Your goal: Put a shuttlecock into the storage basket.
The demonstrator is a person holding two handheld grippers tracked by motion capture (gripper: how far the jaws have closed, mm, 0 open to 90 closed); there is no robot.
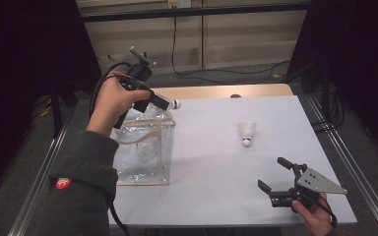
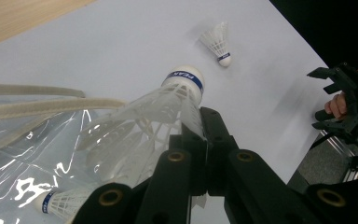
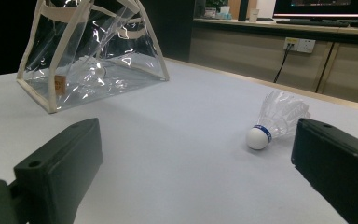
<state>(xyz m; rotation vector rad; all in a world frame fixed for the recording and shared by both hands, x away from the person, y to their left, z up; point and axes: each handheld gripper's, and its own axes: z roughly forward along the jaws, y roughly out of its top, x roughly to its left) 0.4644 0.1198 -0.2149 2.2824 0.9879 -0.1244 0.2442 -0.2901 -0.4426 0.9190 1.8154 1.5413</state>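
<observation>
You're mid-way thru loading shuttlecocks into the clear bag. Your left gripper point(image 2: 200, 140) has its jaws clamped on a shuttlecock point(image 2: 168, 105), pinching the feather skirt w/ the cork nose sticking out past the tips; in the high view it hangs above the far rim of the transparent tote bag point(image 1: 145, 152), not yet inside. One shuttlecock point(image 1: 146, 151) already lies in the bag. Another point(image 1: 247, 132) lies loose on the white table point(image 1: 216, 172), well apart from the bag, cork end toward you.

Your right gripper point(image 1: 281, 177) sits near the table's near-right corner, jaws spread wide, nothing btwn them; the loose shuttlecock point(image 3: 275, 120) is ahead of it, just inside its right jaw line.

Next, I'd judge: tip the left one down over the bag mouth and let go; the handles flop across the opening, so aim btwn them. Then the right goes for the loose one.

Materials: bag is floppy glossy vinyl w/ cream fabric trim and straps, boxy but saggy. Shuttlecocks are white feather cones, light and crushable, rounded white cork w/ blue band. Table cover is matte, smooth.
</observation>
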